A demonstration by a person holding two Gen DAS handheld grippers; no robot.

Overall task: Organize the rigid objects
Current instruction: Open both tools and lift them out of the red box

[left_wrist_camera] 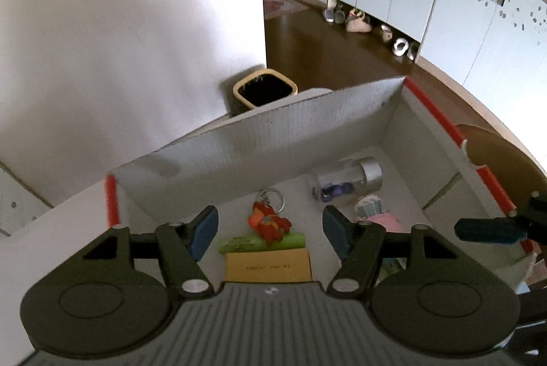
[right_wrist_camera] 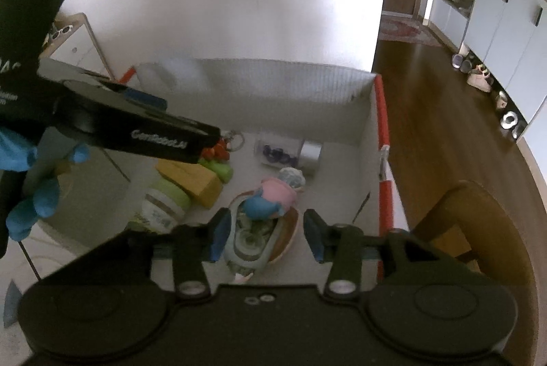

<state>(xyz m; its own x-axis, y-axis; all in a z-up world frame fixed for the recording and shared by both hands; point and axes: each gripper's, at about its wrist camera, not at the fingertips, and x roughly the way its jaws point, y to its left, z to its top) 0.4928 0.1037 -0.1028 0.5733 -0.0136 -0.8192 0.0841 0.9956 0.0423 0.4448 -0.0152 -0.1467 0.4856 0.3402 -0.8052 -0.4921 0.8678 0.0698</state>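
A white cardboard box (left_wrist_camera: 259, 133) with red edges holds several objects. In the left wrist view my left gripper (left_wrist_camera: 270, 231) is open and empty above a red toy keychain (left_wrist_camera: 270, 222), a green piece (left_wrist_camera: 239, 243) and a yellow block (left_wrist_camera: 268, 267). A clear jar with a silver lid (left_wrist_camera: 348, 179) and a pink and blue figurine (left_wrist_camera: 374, 212) lie to the right. In the right wrist view my right gripper (right_wrist_camera: 266, 234) is open and empty above a grey-blue oval case (right_wrist_camera: 251, 243); the figurine (right_wrist_camera: 273, 195), yellow block (right_wrist_camera: 195, 179), green-lidded bottle (right_wrist_camera: 164, 205) and jar (right_wrist_camera: 290, 152) lie beyond.
The box wall (right_wrist_camera: 273, 85) stands against a white room wall. A black bin with a yellow rim (left_wrist_camera: 263, 91) sits behind the box. A wooden chair (right_wrist_camera: 478, 222) is to the right. The left gripper's body (right_wrist_camera: 119, 126) and a blue-gloved hand (right_wrist_camera: 30, 181) cross the right view.
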